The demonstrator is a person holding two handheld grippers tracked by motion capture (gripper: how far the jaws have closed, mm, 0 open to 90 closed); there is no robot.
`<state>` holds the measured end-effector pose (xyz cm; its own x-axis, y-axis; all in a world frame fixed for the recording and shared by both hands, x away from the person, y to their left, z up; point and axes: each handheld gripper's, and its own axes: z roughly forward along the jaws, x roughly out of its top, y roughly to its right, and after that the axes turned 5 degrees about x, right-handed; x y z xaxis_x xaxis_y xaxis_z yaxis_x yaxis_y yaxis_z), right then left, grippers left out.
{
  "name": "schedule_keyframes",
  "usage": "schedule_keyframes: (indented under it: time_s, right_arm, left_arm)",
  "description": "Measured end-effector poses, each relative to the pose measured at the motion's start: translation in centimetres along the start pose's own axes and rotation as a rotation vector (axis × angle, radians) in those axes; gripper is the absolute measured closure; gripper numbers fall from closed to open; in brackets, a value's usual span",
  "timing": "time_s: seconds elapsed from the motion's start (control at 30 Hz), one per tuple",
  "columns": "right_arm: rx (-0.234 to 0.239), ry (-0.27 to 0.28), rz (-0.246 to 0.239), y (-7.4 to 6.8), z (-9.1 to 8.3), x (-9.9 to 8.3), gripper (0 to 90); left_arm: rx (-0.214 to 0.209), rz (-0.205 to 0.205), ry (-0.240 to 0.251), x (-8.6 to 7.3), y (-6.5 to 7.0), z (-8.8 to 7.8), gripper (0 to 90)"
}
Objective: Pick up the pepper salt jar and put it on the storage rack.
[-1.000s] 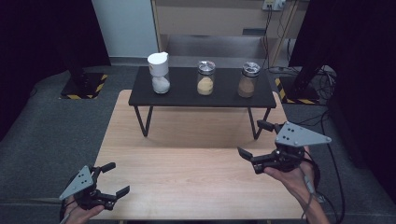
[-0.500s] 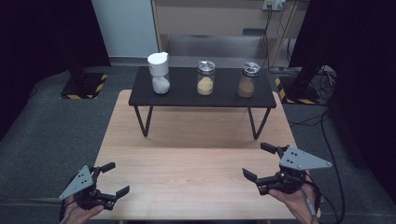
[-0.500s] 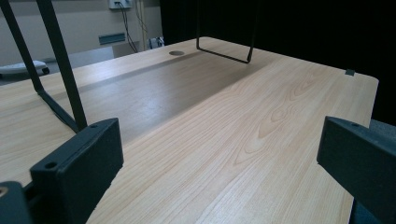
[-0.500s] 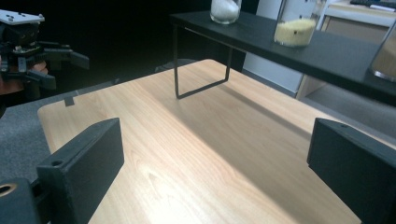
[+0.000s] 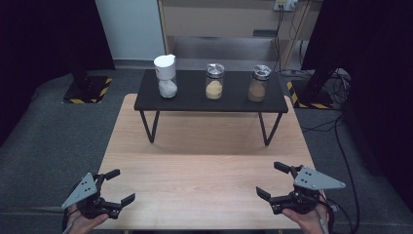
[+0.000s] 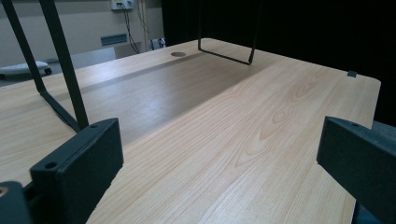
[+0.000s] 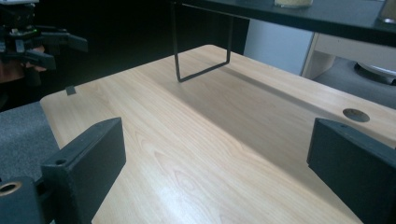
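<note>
My left gripper [image 5: 122,185] hovers open over the near left corner of the wooden table [image 5: 204,161], with nothing between its jaws. My right gripper [image 5: 268,178] is open as well, low over the near right corner and holding nothing. In the left gripper view the left gripper [image 6: 219,154] has bare wood between its wide-apart black jaws. The right gripper [image 7: 215,154] looks across the same bare wood in its own view. A hand holds each gripper from the table's near edge.
A low black shelf [image 5: 195,100] on thin metal legs [image 7: 178,56] stands across the far half of the table. On it are a white-lidded jar [image 5: 166,78] of white powder, a jar [image 5: 214,83] of yellow powder and a jar [image 5: 257,84] of brown powder. The left gripper [image 7: 32,39] shows far off in the right gripper view.
My right gripper has drawn back toward the near edge of the table and slightly lower, still open. The left gripper has stayed in place.
</note>
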<state>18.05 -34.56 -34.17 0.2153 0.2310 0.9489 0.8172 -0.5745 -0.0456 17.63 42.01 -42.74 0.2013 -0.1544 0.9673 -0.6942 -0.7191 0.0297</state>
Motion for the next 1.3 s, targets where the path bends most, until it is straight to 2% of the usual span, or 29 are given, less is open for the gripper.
schedule_keyframes:
  time_s: [0.3,0.53,0.73,0.9,1.0,1.3]
  right_arm:
    - [-0.015,0.004,0.025,-0.2,-0.6,-2.5,5.4]
    - [-0.060,-0.026,0.010,-1.1,-0.7,-3.7,5.9]
    - [-0.081,-0.022,0.029,-0.8,-0.8,-5.0,5.8]
    - [-0.095,-0.019,0.029,-0.7,-0.8,-5.5,5.8]
    - [-0.114,-0.022,0.011,-0.8,-0.8,-5.6,5.9]
    - [-0.101,-0.013,0.035,-0.3,-0.8,-6.0,5.9]
  left_arm:
    - [0.001,0.003,0.003,0.0,0.0,0.0,0.0]
    - [-0.002,0.011,0.006,-0.1,0.0,-0.1,0.0]
    - [-0.002,0.008,0.012,-0.2,0.0,-0.2,0.0]
    - [-0.004,0.011,0.018,-0.2,0.0,-0.2,0.0]
    - [-0.006,0.014,0.020,-0.2,0.0,-0.2,0.0]
    - [-0.013,0.023,0.027,-0.2,-0.1,-0.2,0.0]
